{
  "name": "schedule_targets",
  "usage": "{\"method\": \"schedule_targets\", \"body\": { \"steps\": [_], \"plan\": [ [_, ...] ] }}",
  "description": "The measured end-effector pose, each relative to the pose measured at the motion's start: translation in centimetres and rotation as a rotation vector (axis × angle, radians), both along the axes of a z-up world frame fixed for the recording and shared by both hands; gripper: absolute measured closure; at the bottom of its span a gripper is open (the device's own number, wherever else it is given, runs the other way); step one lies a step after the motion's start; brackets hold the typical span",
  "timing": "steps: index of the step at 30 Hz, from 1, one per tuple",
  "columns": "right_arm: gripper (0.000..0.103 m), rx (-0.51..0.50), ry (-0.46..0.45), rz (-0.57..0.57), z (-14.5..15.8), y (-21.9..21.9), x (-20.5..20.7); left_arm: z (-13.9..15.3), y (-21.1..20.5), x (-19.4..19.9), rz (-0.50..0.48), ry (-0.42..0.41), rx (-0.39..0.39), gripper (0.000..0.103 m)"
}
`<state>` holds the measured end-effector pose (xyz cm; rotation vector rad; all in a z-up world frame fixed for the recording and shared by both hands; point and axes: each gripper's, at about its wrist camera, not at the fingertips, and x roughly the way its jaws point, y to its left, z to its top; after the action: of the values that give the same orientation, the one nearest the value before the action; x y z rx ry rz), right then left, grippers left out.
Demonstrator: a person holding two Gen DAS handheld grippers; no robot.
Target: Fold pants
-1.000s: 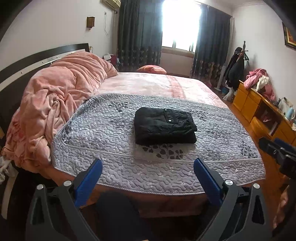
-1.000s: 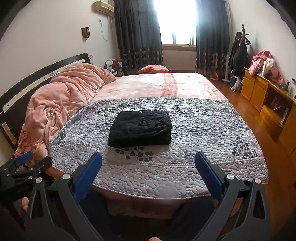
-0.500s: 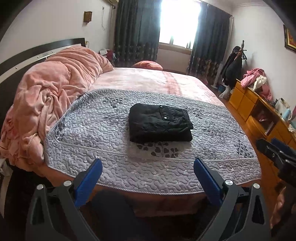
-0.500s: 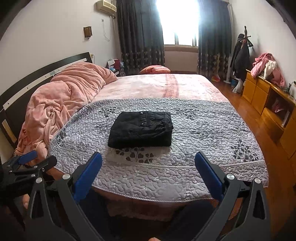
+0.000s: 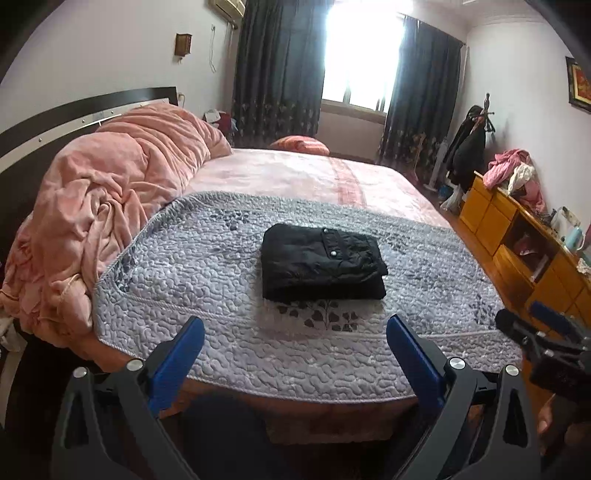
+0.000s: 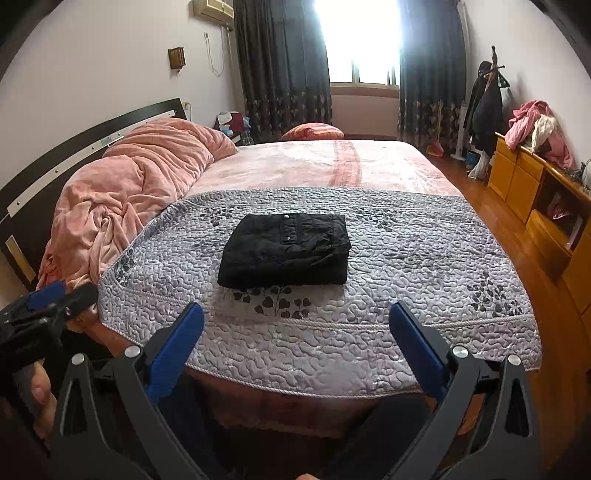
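Bedroom with dark curtains (image 6: 284,66) beside a bright window (image 5: 360,55), and a wide bed (image 5: 306,177) in the middle. A grey quilted bedspread (image 5: 207,273) covers the near part of the bed, and a crumpled pink blanket (image 5: 107,199) is heaped along the dark headboard (image 6: 85,136) on the left.

Only the left wrist view shows a framed picture (image 5: 578,83) high on the right wall, and the right gripper (image 5: 543,332) at its right edge, with part of a hand (image 5: 546,424) below it. Only the right wrist view shows the whole air conditioner (image 6: 212,7) on the wall, and the left gripper (image 6: 48,306) at its left edge, held by a hand (image 6: 38,402). Both views show the yellow wooden cabinet (image 6: 532,184) on the right with pink clothes (image 6: 532,125) piled on top, and a coat rack (image 5: 472,140) with dark coats.

In each wrist view the blue fingers (image 5: 177,358) stand wide apart and hold nothing. They touch nothing and hang in front of the near edge of the bed.

The black pants (image 5: 321,264) lie on the bedspread, near its middle, well apart from both grippers. They are folded into a compact, thick rectangle with several layers showing at the near edge. A flap with two small snap buttons (image 6: 286,229) lies on the top face.
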<state>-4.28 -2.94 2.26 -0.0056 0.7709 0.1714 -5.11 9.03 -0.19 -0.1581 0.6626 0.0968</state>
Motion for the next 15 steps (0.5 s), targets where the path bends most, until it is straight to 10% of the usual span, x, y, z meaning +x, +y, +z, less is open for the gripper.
{"method": "schedule_targets", "body": {
  "steps": [15],
  "plan": [
    [0.003, 0.004, -0.003, -0.007, -0.18, -0.06, 0.42, 0.90, -0.66, 0.20, 0.005, -0.030, 0.050, 0.004]
  ]
}}
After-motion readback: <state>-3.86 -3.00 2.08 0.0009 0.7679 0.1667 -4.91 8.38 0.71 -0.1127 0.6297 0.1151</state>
